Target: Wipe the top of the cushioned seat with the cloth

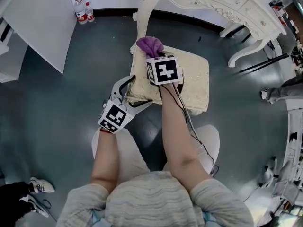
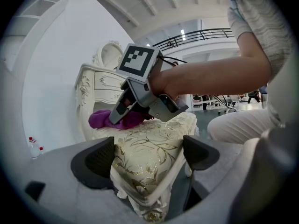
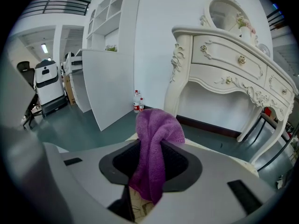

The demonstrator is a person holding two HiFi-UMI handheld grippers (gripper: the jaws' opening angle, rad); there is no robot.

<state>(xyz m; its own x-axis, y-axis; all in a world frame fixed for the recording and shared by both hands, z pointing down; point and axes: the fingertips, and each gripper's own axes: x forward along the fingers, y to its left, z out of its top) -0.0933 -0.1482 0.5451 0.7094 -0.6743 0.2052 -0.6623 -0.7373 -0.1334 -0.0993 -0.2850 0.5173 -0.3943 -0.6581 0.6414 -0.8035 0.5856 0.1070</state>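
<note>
Fingers of the right gripper (image 3: 152,164) are clenched on the cloth (image 3: 156,129), a purple towel that bunches above the pads and hangs down between them. The cloth sits at the far left corner of the cushioned seat (image 1: 191,82), on its top. The left gripper (image 2: 147,155) stands with fingers released, jaws apart, straddling the seat's near left corner. The left pad lies against the gold-patterned fabric; contact at the right pad cannot be confirmed. A white carved dressing table (image 1: 227,8) stands just beyond the seat's far edge. A white panel (image 1: 38,22) leans on the far left, with two bottles (image 1: 83,11) on the floor beside it. The person's knees (image 1: 208,136) sit close to the seat's near edge.
</note>
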